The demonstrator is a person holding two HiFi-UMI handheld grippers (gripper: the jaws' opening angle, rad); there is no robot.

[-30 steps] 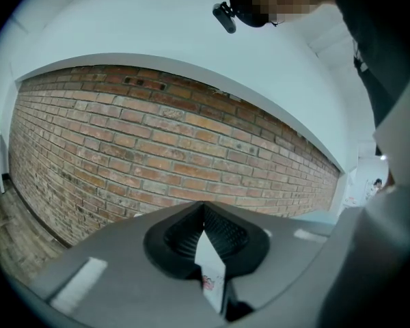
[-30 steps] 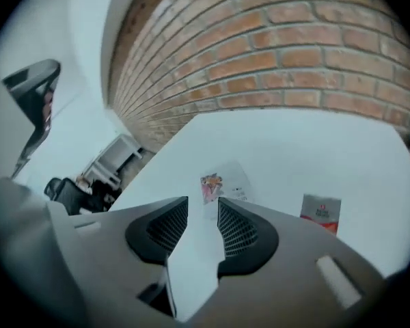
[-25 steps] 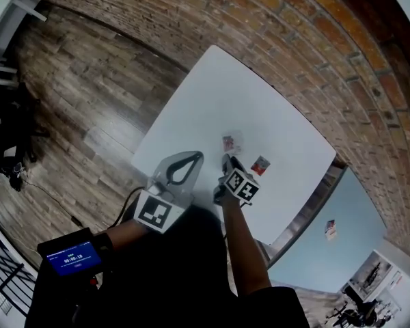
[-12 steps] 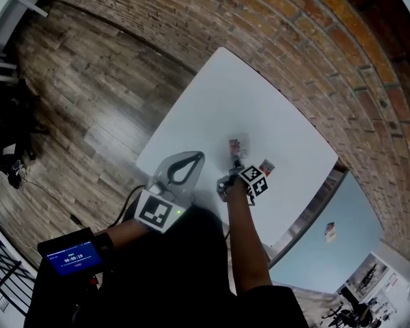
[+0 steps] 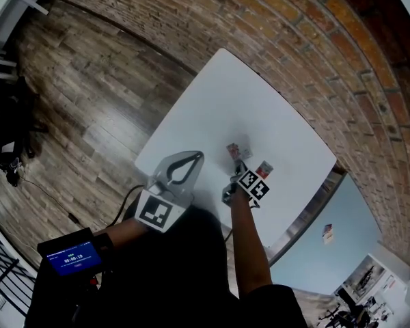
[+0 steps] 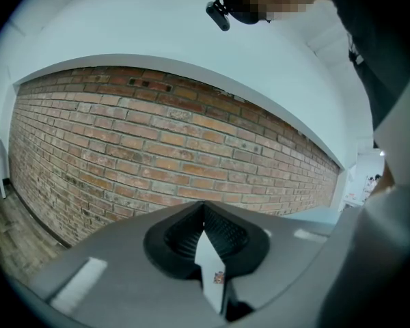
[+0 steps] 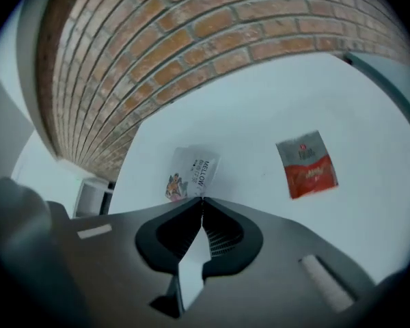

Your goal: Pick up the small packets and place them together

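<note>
Two-jaw left gripper (image 6: 203, 207): mine, clenched on nothing, tilted up toward the brick wall (image 6: 157, 142).
Right gripper (image 7: 202, 199): clenched, my tips pinching the white packet's near edge.
White packet (image 7: 191, 173): on the table (image 7: 260, 101), straight ahead of my tips.
Red packet (image 7: 307, 164): flat on the table, right of it, apart.

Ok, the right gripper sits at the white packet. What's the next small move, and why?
Probably raise the right gripper a little and see whether the white packet comes up: it is shut with its tips on that packet's near edge, seemingly pinching it. The red packet lies apart to the right on the table.
</note>
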